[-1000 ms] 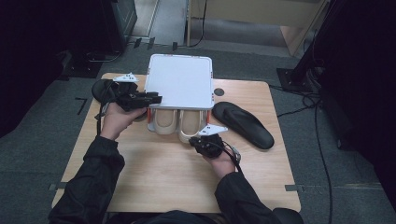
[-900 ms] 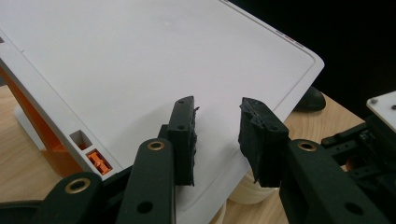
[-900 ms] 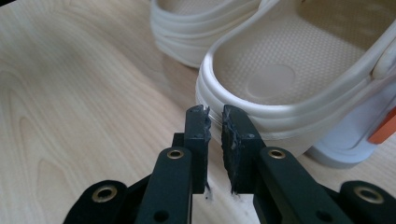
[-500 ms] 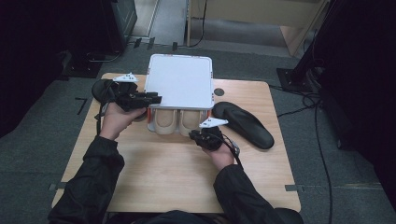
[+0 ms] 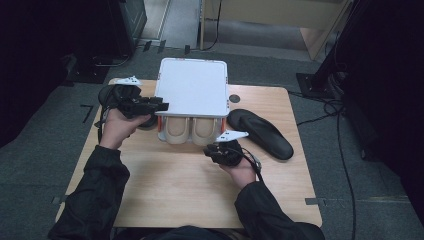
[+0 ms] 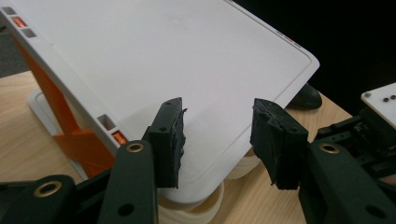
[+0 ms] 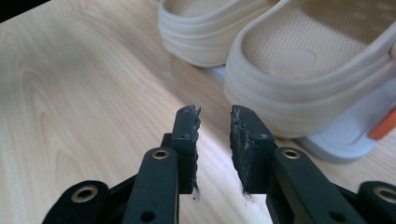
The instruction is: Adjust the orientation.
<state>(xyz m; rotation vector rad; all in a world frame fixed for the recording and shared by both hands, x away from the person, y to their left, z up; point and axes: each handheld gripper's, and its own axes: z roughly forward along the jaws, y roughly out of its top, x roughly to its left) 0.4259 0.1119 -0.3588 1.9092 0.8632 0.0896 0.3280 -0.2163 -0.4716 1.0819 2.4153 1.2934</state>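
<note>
A lab-style recording room, set up around one small work bench.

A bare wooden bench (image 5: 165, 190) is seen standing on grey carpet tiles (image 5: 350, 200) marked with tape. Dark equipment racks are ranged at 9 and 3 o'clock, loose black cables (image 5: 340, 130) are trailed over the floor at 3 o'clock, and pale wooden furniture (image 5: 280, 15) is placed at 12 o'clock. No domestic fittings are suggested by this staging.

Lighting's pretty uneven here: the worktop (image 5: 190, 190) sits in soft overhead light while the room around it goes almost black, the white lid (image 6: 177, 60) looks slightly blown out, and both close-ups are soft and grainy.
</note>
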